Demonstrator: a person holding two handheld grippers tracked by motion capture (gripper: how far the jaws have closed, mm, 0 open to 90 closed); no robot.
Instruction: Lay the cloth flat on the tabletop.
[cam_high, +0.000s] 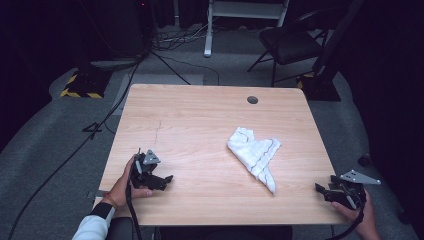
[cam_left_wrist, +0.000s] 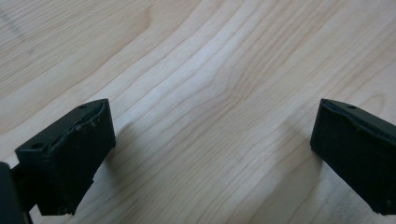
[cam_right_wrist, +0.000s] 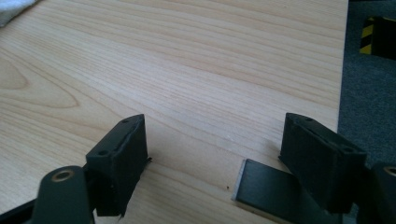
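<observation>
wood table | white cloth crumpled, folded | both tools wide, empty

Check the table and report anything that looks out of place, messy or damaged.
Only the white cloth stands out: it lies crumpled in a loose, uneven fold right of the table's centre. No spill or damage shows. The left gripper and right gripper rest near the front edge, jaws open.
</observation>
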